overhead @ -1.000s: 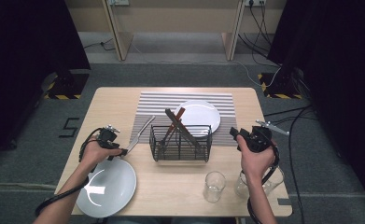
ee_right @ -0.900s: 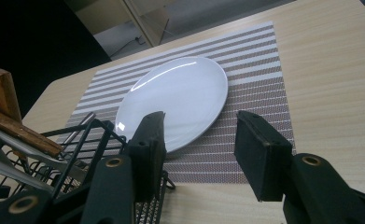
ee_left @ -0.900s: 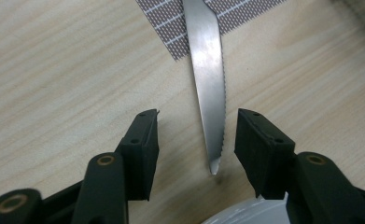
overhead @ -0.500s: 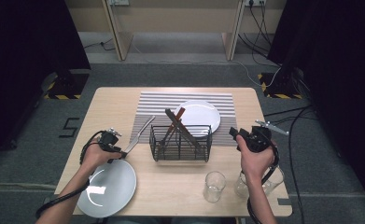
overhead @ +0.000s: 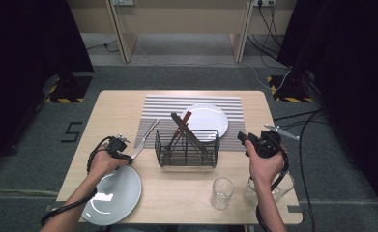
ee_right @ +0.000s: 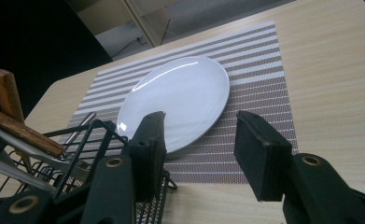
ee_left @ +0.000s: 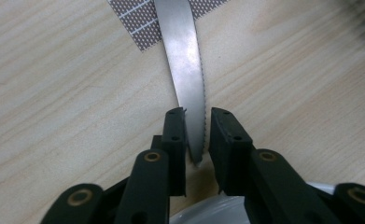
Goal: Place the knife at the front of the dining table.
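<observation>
A serrated table knife [overhead: 145, 137] [ee_left: 185, 60] lies flat on the wooden table, its far end on the striped placemat [overhead: 157, 104]. My left gripper [overhead: 129, 156] [ee_left: 199, 114] is down at the blade tip. Its jaws straddle the tip, drawn in close, with a thin gap still showing on one side. My right gripper [overhead: 243, 138] [ee_right: 201, 121] hovers open and holds nothing, just right of the wire basket [overhead: 186, 147] [ee_right: 91, 135]. It faces a white plate [overhead: 203, 121] [ee_right: 175, 100] on the placemat [ee_right: 259, 70].
Wooden-handled utensils [overhead: 181, 125] [ee_right: 12, 116] lean inside the basket. A grey plate [overhead: 111, 195] [ee_left: 208, 212] sits at the front left, right behind my left gripper. Two clear glasses [overhead: 223, 192] [overhead: 251, 192] stand at the front right beside my right forearm.
My left gripper has slid forward and to the right, reaching the knife's tip. The right gripper has stayed where it was.
</observation>
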Available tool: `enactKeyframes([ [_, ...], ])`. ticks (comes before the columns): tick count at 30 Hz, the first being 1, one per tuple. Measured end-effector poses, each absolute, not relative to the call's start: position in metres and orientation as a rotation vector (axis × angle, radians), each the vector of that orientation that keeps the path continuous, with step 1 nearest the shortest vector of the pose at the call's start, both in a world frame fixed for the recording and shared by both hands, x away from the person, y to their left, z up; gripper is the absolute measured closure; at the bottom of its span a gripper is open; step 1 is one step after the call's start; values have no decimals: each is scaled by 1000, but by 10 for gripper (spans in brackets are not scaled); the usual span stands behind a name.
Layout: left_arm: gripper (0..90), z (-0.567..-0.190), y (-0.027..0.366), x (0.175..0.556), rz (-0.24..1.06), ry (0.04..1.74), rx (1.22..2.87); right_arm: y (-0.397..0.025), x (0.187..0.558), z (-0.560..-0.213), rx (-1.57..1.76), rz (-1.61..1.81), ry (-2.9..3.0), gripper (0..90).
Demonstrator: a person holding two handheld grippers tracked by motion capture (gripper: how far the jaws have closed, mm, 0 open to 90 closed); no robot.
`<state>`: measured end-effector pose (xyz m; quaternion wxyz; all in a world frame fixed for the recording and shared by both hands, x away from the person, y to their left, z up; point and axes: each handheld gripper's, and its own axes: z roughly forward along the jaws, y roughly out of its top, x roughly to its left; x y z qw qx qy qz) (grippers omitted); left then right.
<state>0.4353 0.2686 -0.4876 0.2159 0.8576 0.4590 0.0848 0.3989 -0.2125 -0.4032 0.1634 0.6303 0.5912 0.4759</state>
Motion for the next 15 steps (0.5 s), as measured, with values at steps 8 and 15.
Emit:
enactKeyframes([
  [8,788,-487,259,437,213,1290,2365,-212,399,-403,1797,1358,1685,528],
  [15,806,-487,250,442,187,1286,2352,-212,399,-403,1798,1361,1685,529],
])
